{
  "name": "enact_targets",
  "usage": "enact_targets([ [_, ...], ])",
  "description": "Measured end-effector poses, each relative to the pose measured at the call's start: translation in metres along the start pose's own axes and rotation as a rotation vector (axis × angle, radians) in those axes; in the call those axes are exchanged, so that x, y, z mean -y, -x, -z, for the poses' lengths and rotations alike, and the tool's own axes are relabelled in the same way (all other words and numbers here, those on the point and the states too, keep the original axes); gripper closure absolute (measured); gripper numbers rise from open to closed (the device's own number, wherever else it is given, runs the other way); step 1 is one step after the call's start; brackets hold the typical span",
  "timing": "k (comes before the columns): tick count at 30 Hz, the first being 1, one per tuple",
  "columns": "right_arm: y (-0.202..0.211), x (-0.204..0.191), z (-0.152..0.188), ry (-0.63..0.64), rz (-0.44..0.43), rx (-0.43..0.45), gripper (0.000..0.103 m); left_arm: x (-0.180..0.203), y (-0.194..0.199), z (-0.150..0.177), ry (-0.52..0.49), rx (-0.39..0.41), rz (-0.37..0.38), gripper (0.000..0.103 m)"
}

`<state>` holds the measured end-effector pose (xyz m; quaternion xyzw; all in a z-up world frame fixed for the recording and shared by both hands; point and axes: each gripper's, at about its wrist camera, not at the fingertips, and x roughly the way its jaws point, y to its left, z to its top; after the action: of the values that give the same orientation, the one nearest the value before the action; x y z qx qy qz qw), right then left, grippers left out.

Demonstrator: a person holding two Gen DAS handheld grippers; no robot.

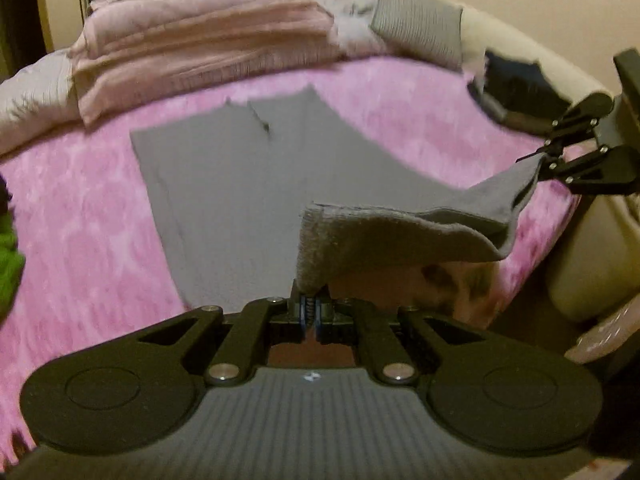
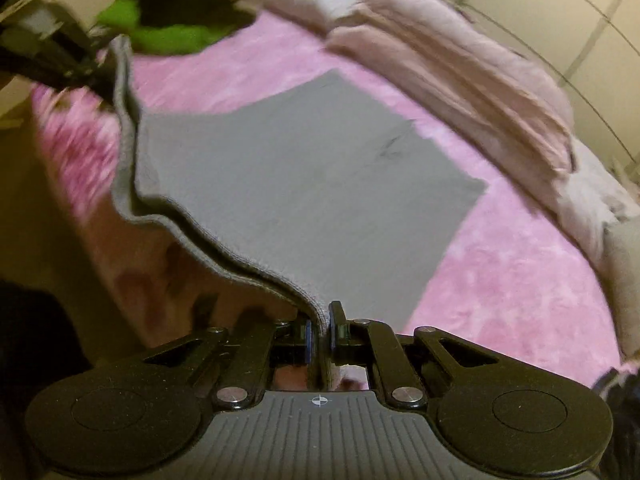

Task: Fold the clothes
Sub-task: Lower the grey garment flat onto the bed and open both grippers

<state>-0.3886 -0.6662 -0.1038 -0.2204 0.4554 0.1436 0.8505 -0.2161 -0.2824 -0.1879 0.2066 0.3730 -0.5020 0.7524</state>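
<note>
Grey garment (image 1: 248,184) laid flat on pink bed cover (image 1: 80,208), far end spread out. Near hem lifted: left gripper (image 1: 311,294) & right gripper (image 2: 320,330) each clenched on a corner. Fold apparently just beginning, blur limits detail; remaining folds not yet done

No text, label, brand or number can be read in either view; both are blurred
</note>
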Motion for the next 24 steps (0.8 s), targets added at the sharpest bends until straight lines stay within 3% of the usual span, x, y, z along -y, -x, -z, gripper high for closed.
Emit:
enact_targets([
  [6, 0.001, -0.049, 0.064, 0.088, -0.056, 0.001, 0.097, 0.024, 0.002, 0.03, -0.01, -0.042, -0.073, 0.1],
  [11, -0.017, -0.076, 0.093, 0.114, -0.116, -0.043, 0.079, 0.039, 0.015, 0.058, 0.051, -0.168, -0.138, 0.097],
  [15, 0.002, -0.064, 0.095, 0.094, -0.126, -0.042, 0.057, 0.05, 0.041, 0.074, 0.107, -0.23, -0.175, 0.097],
  [20, 0.027, -0.037, 0.086, -0.026, -0.105, -0.022, 0.048, 0.062, 0.069, 0.066, 0.231, -0.218, -0.231, 0.096],
  [24, 0.044, -0.005, 0.072, -0.219, -0.111, 0.004, 0.03, 0.068, 0.08, 0.041, 0.344, -0.181, -0.271, 0.081],
])
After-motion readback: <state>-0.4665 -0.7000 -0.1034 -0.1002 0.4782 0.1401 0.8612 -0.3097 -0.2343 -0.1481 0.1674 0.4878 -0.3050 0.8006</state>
